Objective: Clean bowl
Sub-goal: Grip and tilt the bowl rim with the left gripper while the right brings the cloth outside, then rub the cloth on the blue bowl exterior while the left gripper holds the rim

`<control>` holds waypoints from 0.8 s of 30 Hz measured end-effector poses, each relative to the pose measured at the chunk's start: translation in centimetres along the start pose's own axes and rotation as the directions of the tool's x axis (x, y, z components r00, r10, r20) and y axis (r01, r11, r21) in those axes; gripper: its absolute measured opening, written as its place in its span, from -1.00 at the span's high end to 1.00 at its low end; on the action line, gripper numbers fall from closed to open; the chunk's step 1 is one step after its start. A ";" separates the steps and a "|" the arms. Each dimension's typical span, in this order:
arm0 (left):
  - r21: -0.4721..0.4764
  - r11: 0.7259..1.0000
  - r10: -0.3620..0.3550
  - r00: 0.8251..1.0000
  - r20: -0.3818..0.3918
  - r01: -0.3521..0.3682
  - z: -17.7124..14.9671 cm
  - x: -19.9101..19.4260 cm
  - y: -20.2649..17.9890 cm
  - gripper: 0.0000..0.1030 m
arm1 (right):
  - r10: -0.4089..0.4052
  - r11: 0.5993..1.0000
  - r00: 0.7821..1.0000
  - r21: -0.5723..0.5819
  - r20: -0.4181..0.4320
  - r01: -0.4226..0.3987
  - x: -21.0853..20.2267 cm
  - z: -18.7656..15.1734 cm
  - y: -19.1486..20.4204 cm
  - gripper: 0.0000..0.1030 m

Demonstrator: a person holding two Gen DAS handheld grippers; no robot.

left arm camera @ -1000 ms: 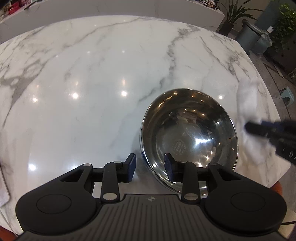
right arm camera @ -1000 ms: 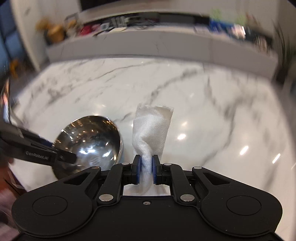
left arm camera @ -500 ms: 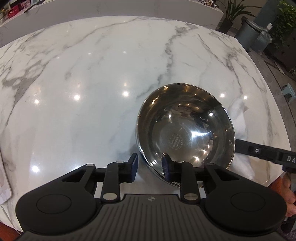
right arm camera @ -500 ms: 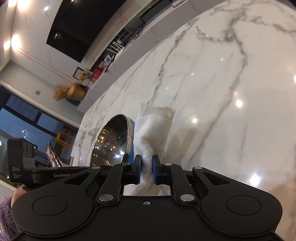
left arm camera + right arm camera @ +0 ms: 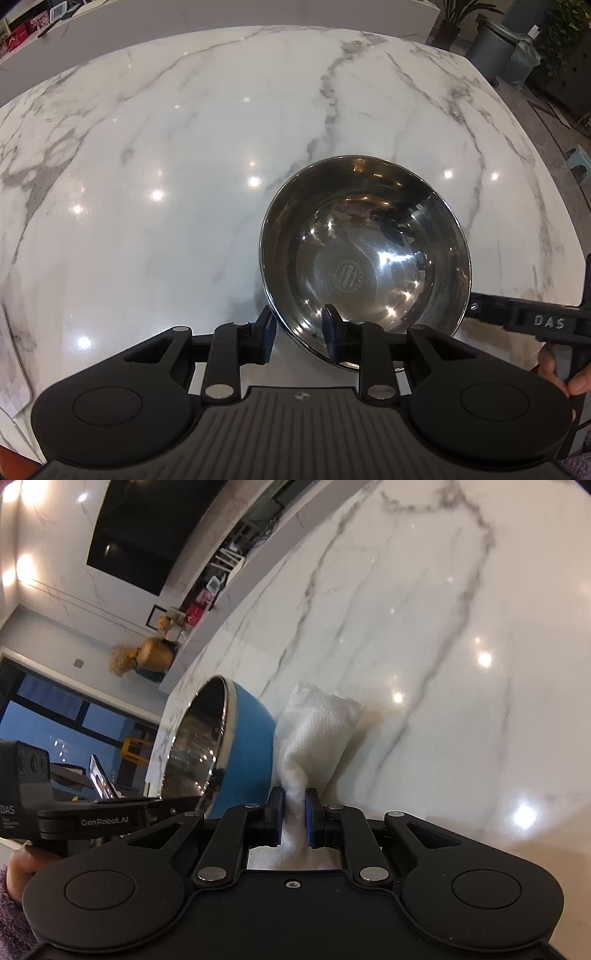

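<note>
— What sort of place is this?
— A home, a living and dining area by the look of it. A big polished marble table [image 5: 184,166] fills the frame.
— Anything else?
— A dark wall screen [image 5: 147,535] at upper left, a gold vase [image 5: 155,657] on a ledge, potted plants [image 5: 565,33] at upper right.

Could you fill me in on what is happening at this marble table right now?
A person is cleaning a steel bowl with a blue outside, using two handheld grippers. The left gripper straddles the bowl's near rim, one finger inside and one outside, and the bowl is tipped. The right gripper is shut on a bunched white cloth, held just outside the bowl, over the marble table. The cloth is not yet inside the bowl.
</note>
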State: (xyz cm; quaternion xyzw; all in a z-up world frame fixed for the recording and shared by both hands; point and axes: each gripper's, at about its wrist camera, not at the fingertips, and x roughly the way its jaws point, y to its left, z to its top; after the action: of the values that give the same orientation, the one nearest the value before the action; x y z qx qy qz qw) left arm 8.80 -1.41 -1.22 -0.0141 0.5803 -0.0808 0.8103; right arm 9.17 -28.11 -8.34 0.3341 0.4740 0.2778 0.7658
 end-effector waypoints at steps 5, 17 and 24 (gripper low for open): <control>-0.019 1.000 -0.012 1.000 -0.010 0.012 0.1 0.2 0.3 0.52 | 0.007 1.000 1.000 0.009 0.001 -0.007 0.1 -0.1 -0.2 0.79; -0.027 1.000 0.001 1.000 -0.024 -0.002 0.2 0.4 0.6 0.57 | -0.008 1.000 1.000 -0.003 -0.003 0.008 0.3 -0.4 0.0 0.79; 0.024 0.998 0.066 0.998 -0.003 -0.066 1.1 -0.1 1.0 0.71 | 0.024 1.000 1.000 -0.018 0.014 -0.024 -1.0 0.6 0.7 0.79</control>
State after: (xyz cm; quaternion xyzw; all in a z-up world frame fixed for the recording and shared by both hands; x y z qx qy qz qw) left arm 9.97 -0.53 -0.89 0.0149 0.5808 -0.0612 0.8116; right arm 9.22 -28.56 -7.02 0.3350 0.4620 0.2887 0.7687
